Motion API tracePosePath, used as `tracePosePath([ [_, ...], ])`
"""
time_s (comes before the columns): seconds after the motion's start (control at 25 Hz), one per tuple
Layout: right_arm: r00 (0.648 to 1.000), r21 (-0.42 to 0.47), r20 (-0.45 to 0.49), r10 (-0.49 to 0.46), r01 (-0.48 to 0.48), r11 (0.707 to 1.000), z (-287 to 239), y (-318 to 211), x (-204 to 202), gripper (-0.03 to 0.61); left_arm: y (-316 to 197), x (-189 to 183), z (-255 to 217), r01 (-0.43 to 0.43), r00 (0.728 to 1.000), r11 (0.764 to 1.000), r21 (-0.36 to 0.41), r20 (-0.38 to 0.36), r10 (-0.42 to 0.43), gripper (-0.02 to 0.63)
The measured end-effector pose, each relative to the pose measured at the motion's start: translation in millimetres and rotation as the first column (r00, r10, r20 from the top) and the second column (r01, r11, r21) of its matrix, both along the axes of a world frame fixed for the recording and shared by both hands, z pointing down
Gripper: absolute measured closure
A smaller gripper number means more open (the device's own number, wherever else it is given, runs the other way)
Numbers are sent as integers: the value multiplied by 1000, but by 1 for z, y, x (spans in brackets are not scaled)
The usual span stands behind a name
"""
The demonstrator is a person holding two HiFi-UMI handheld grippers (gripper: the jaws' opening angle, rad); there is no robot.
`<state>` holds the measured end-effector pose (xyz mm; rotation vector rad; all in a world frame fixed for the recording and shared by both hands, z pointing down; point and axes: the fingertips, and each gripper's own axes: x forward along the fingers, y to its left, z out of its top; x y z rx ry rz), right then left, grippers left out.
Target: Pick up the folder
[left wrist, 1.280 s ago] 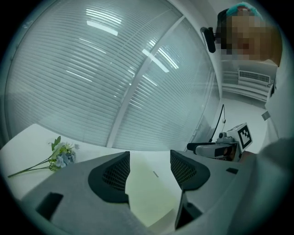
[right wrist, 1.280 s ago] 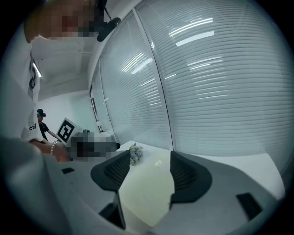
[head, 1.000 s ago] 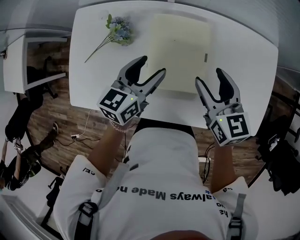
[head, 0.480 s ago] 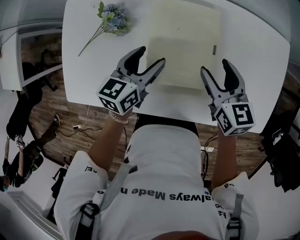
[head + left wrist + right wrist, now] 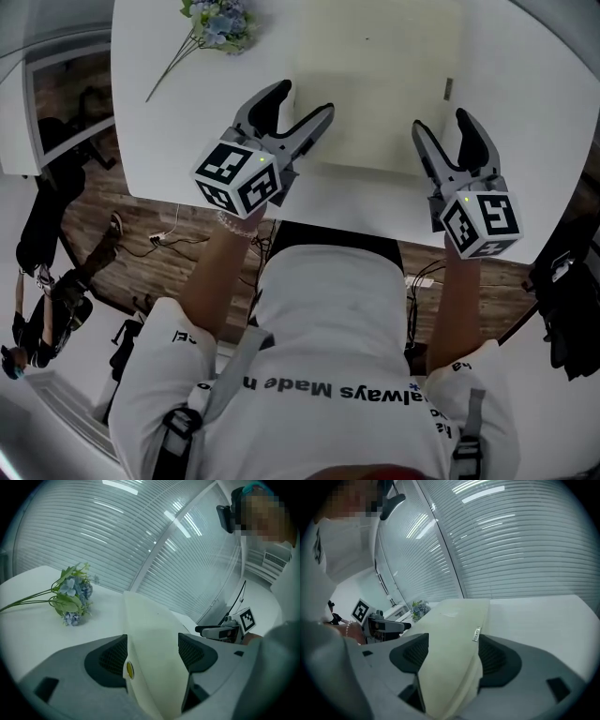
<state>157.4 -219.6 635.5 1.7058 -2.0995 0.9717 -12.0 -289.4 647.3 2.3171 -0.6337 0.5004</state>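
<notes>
Head view: pale cream flat rectangular folder [image 5: 380, 84] lies flat on white counter [image 5: 525, 112], top centre of frame. L hand-held gripper [image 5: 300, 100] straddles its lower-left corner and R hand-held gripper [image 5: 442, 125] its lower-right edge. Both have jaws wide & opening, w/ folder edge between pads, nothing clamped yet. Paired placement probably serves to lift a broad, floppy sheet evenly. Blue-flower sprig [image 5: 217, 21], upper left, lies apart from both.
</notes>
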Motion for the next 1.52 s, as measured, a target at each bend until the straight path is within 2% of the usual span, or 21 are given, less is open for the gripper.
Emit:
tracePosePath([
  [0.32,998,-49,57,31,-29,998,32,3,4,281,1,-2,27,-4,1000,998,-61,6,4,293],
  [0.68,989,-75,141,51,-40,996,49,6,-2,279,5,2,37,-6,999,993,-120,-40,2,293],
  [1.12,989,-95,137,60,-48,994,47,6,-2,281,3,1,34,-5,1000,995,-95,-21,3,293],
  [1.52,991,-71,117,58,-50,996,33,1,0,282,-2,3,20,6,1000,998,-69,-25,-8,293],
])
